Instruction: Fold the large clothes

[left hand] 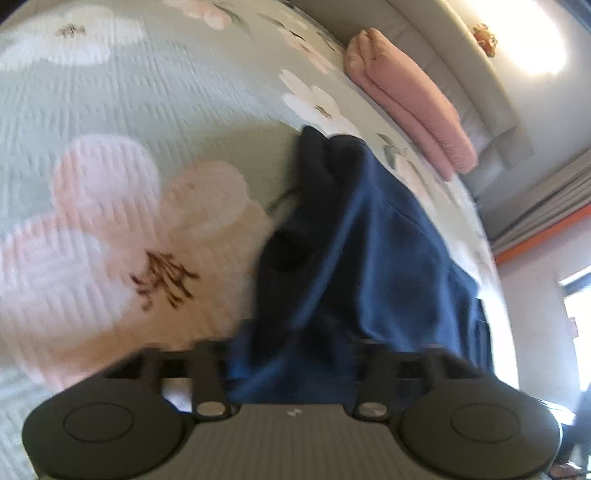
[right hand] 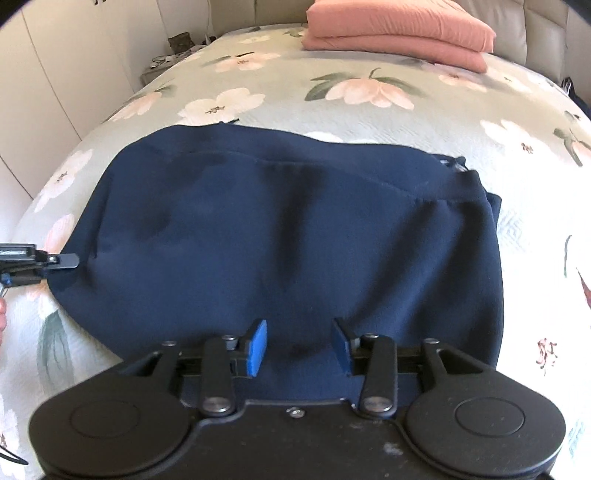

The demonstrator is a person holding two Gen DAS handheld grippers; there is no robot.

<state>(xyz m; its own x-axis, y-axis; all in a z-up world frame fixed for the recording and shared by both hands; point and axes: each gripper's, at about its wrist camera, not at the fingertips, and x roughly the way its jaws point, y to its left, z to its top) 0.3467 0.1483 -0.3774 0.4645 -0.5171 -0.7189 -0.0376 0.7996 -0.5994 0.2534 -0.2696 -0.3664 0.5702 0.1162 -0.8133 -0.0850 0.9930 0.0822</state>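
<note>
A large navy blue garment (right hand: 295,236) lies spread on the floral bedspread (right hand: 369,110). My right gripper (right hand: 300,345) is open, its blue pads (right hand: 258,347) apart just above the garment's near edge, holding nothing. My left gripper (right hand: 64,261) shows at the far left of the right wrist view, its fingers at the garment's left edge. In the blurred left wrist view the navy cloth (left hand: 362,258) bunches up over my left gripper (left hand: 291,365) and hides its fingertips; it looks shut on the cloth.
A folded pink garment (right hand: 399,33) lies at the head of the bed, also seen in the left wrist view (left hand: 410,107). A grey padded headboard (right hand: 546,40) stands behind it. White cupboard doors (right hand: 55,81) line the left side.
</note>
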